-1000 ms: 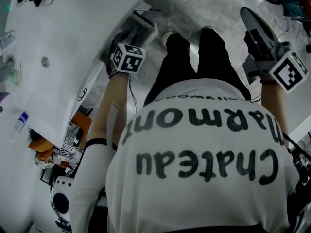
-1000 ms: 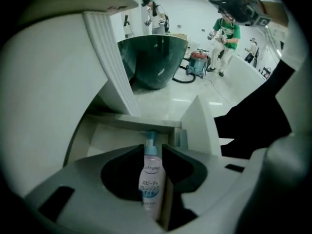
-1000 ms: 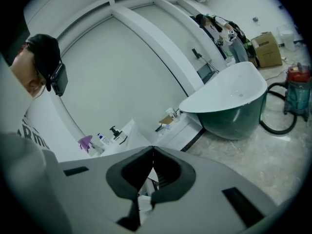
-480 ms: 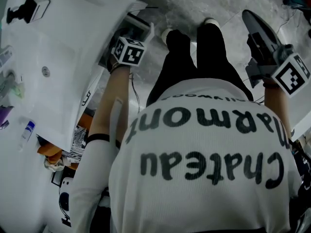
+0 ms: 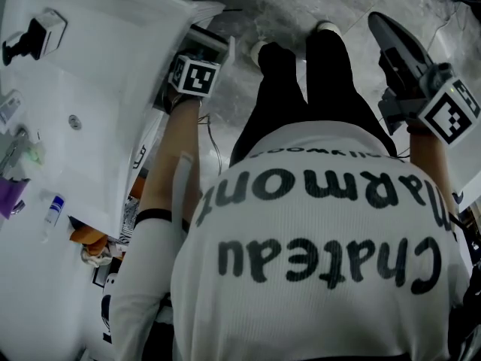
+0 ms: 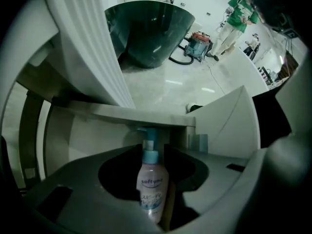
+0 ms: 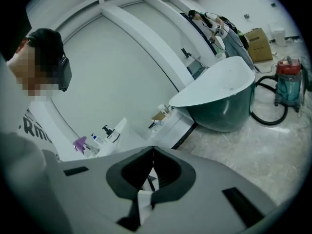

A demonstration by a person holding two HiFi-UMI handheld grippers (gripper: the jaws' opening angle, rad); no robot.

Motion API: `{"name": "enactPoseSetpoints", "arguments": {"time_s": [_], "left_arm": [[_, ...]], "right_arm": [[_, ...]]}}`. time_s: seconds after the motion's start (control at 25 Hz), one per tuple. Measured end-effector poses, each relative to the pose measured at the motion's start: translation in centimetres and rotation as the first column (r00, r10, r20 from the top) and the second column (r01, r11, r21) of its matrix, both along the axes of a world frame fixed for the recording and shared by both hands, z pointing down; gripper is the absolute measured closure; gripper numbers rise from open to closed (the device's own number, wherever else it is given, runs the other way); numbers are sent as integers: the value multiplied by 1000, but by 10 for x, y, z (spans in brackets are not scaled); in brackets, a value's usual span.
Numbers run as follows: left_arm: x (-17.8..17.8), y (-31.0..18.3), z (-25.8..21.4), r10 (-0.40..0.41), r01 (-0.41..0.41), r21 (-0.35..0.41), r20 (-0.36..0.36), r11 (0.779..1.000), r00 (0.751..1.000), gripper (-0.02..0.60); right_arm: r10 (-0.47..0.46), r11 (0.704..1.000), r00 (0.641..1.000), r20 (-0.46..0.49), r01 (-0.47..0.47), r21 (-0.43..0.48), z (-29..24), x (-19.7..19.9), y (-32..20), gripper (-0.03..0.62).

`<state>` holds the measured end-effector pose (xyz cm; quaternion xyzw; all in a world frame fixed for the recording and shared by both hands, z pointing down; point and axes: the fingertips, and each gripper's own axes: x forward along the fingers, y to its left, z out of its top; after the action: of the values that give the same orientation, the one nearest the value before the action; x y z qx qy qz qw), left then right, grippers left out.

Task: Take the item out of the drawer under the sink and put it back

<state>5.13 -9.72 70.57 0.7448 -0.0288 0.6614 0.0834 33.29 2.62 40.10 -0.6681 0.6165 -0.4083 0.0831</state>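
Note:
A pale pink pump bottle [image 6: 152,189] with a blue pump stands upright between the jaws of my left gripper [image 6: 154,147]. These jaws have opened wider within the last second, and a thin gap shows on the bottle's right side. In the head view the left gripper [image 5: 209,43] reaches into the open drawer [image 5: 143,164] below the white sink counter [image 5: 98,74]. The bottle is hidden there. My right gripper [image 5: 398,40] is held up at the far right, away from the drawer. In its own view the right gripper [image 7: 152,152] has its jaws together with nothing between them.
A dark green bathtub [image 6: 146,30] and a vacuum cleaner [image 6: 197,42] stand on the marble floor beyond. A soap dispenser [image 5: 34,36], a small bottle [image 5: 52,209] and a purple item [image 5: 11,198] sit on the counter. My legs [image 5: 301,89] are beside the drawer.
The left gripper has moved further away from me, along the drawer towards the top of the head view. The right gripper has hardly shifted.

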Motion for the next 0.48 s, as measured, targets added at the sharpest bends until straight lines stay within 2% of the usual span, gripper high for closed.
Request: {"name": "enactPoseSetpoints", "arguments": {"time_s": [0.24, 0.48], "left_arm": [[-2, -2, 1, -7, 7, -31, 7, 1000, 1000, 457], [5, -23, -10, 6, -6, 49, -7, 999, 1000, 456]], "right_arm": [[1, 1000, 1000, 12, -1, 8, -2, -4, -2, 584], [4, 1000, 1000, 13, -4, 1, -1, -4, -1, 583]]}}
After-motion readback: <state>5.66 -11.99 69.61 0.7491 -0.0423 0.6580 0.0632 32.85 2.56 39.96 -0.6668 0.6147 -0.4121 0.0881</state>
